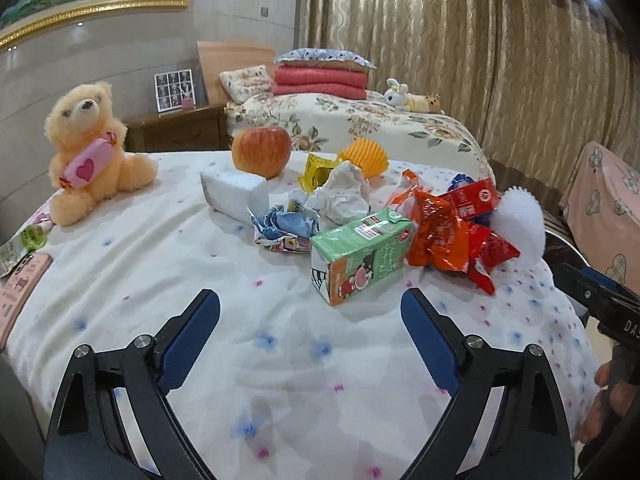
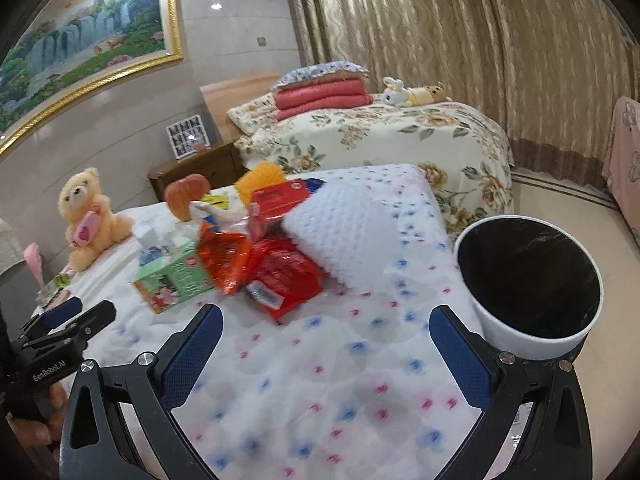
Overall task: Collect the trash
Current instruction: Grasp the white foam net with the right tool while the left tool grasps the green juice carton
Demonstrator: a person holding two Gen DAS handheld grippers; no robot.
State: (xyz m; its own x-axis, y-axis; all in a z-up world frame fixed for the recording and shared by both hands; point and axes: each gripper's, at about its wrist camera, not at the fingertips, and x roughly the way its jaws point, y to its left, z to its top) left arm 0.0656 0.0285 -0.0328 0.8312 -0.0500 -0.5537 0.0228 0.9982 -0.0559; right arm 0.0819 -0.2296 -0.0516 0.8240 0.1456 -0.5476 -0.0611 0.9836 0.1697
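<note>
Gaping wide over the bedspread [image 1: 304, 360], left gripper [image 1: 310, 312] and right gripper [image 2: 326, 328], both empty, touching nothing.

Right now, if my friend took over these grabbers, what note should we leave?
Left gripper: open, empty, just short of the green carton.
Right gripper: open, empty, near the red wrappers.
Bin: white, black-lined, off the bed's right edge; nothing seen inside.
Trash heaped mid-bed: carton, red wrappers, crumpled paper, blue wrapper, yellow wrapper.
Done: nothing that shows.
Left: all of it into the bin. Probably leave the apple and teddy.
</note>
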